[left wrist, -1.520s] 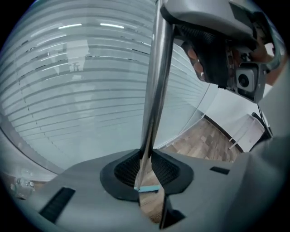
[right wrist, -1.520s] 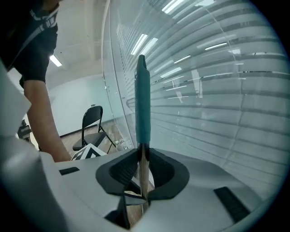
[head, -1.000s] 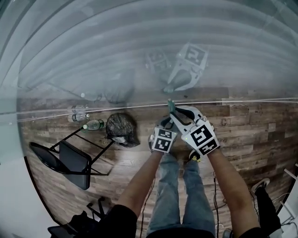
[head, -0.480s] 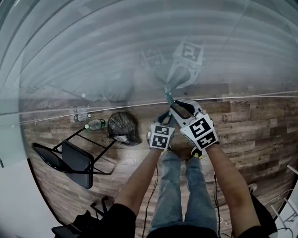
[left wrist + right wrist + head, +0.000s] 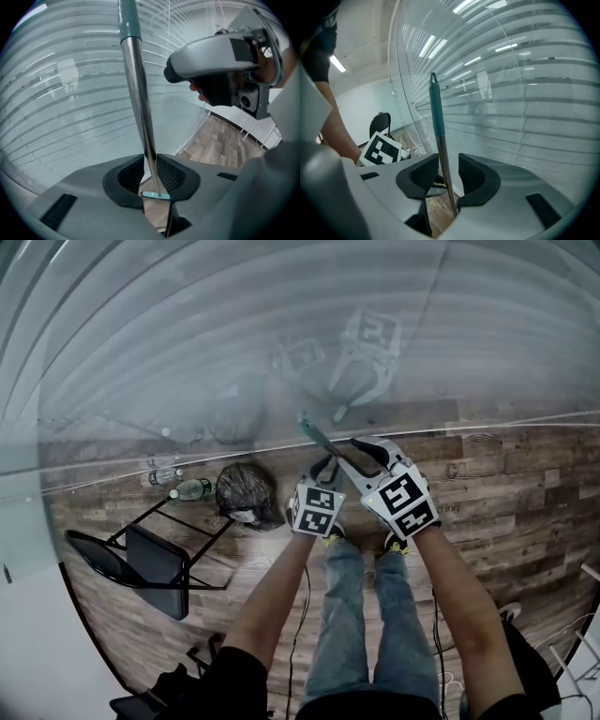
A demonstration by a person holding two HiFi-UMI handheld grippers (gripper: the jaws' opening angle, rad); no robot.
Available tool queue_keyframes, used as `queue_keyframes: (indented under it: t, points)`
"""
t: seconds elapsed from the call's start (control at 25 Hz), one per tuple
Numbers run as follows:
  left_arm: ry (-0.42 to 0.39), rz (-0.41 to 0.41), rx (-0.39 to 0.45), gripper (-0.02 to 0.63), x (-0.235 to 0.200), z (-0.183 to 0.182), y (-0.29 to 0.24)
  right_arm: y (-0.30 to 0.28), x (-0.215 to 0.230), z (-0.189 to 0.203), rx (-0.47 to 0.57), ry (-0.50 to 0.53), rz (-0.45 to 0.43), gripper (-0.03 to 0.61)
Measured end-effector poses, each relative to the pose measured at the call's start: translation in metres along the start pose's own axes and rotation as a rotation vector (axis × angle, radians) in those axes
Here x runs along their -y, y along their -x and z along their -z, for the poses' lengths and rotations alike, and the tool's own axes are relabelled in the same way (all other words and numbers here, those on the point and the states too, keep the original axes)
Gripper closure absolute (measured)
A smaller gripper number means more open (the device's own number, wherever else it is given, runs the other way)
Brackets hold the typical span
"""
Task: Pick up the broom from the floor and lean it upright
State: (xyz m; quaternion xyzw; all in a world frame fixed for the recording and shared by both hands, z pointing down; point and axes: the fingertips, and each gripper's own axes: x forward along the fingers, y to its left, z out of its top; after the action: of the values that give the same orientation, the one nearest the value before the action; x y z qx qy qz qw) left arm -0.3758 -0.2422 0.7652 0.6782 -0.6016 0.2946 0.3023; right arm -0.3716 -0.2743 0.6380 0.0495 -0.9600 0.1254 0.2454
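The broom's handle, a metal pole with a teal top grip, stands nearly upright close to the striped glass wall. My left gripper is shut on the pole; in the left gripper view both pads press the handle. My right gripper is beside it on the right. In the right gripper view the handle runs between the right gripper's jaws with a gap on each side. Those jaws have just been opening. The broom's head is hidden.
A black bin bag and plastic bottles lie at the foot of the glass wall on the left. A black folding chair lies tipped further left. The person's legs and cables are below the grippers on the wooden floor.
The handle's teal top has swung left and toward the glass. The right gripper's jaws have spread away from the pole. The left gripper keeps its hold.
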Motion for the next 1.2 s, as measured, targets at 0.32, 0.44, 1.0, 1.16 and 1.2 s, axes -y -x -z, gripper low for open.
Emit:
queue_keyframes:
  t: [0.32, 0.44, 1.0, 1.16, 1.2]
  points:
    - [0.015, 0.0, 0.036, 0.508, -0.004, -0.012, -0.006, -0.015, -0.01, -0.005, -0.004, 0.035, -0.021, 0.433]
    - [0.022, 0.005, 0.04, 0.508, -0.004, -0.013, -0.006, -0.028, -0.016, -0.006, -0.024, 0.068, -0.017, 0.433]
    - [0.12, -0.063, 0.075, 0.509, -0.008, 0.001, 0.019, -0.041, -0.05, -0.012, -0.037, 0.069, -0.27, 0.492]
    - [0.142, -0.071, 0.058, 0.509, -0.006, 0.017, 0.029, -0.042, -0.063, -0.005, -0.058, 0.04, -0.405, 0.491]
    - [0.142, -0.069, 0.047, 0.508, -0.006, 0.02, 0.028, -0.044, -0.064, -0.003, -0.066, 0.04, -0.428, 0.489]
